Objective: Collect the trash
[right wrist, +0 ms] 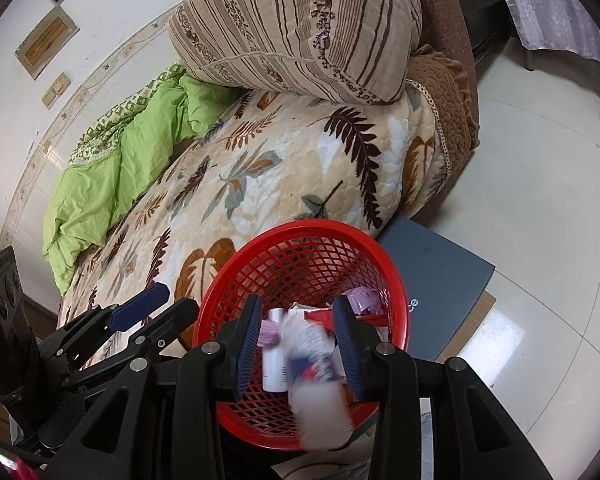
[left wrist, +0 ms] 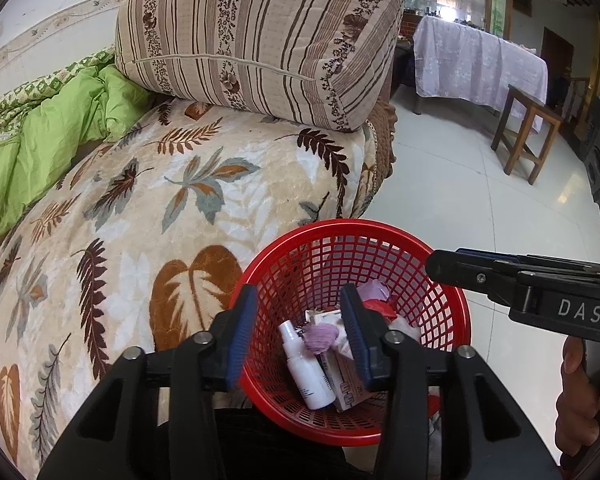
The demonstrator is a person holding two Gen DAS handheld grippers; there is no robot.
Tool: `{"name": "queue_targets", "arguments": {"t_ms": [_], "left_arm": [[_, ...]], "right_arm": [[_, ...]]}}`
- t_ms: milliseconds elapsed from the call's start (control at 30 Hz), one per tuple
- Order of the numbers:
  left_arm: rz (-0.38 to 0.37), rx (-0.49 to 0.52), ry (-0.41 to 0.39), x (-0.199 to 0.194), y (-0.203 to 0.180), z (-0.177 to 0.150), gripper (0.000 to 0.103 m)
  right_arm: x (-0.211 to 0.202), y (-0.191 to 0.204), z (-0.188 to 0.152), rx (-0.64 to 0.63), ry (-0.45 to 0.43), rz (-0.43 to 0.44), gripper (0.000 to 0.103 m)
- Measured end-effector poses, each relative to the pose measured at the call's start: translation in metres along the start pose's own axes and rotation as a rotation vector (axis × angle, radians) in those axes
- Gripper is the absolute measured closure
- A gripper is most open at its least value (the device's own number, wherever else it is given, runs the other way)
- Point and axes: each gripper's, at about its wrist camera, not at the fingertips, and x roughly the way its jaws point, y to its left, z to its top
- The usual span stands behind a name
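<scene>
Bedding fills the left wrist view: a plush leaf-print blanket covers the bed, a striped cushion rests on its far end, and a crumpled green quilt lies at the far left against a white wall. Pale glossy floor tiles stretch away on the right to a wooden stool and a desk draped in a lilac floral cloth. Near the bed's edge a red mesh basket holds trash: a white spray bottle, a small carton and crumpled purple wrappers. The left tool hangs over the basket with its blue pads apart and nothing pressed between them. The right tool reaches in from the right above the rim, a hand gripping its handle. From the right wrist view the same blanket, cushion and green quilt appear, with framed plaques on the white wall beyond. A dark grey box lies on the tiles just right of the basket. The right tool stands open over it, and a blurred white-and-blue packet sits between its pads without either touching it, beside the white bottle. The left tool shows at the near left.
</scene>
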Motion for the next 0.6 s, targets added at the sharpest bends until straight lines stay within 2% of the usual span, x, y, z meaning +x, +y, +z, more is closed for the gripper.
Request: {"name": "queue_targets", "arguments": {"t_ms": [333,500,600], "left_arm": [[0.005,-0.011,-0.021,-0.006,0.003,0.000,0.043],[0.009,-0.060,-0.068,-0.023,0.015,0.001,0.029],[0.033,-0.083,-0.109,-0.041,0.025,0.002,0.022]], "right_arm": [[-0.008,0.005,0.004,-0.023,-0.017,-0.033,0.059],[-0.018,0.012,0.008,-0.034,-0.048,-0.066,0.049],[-0.027,0.021,0.011,-0.047,-0.081,-0.132,0.038]]}}
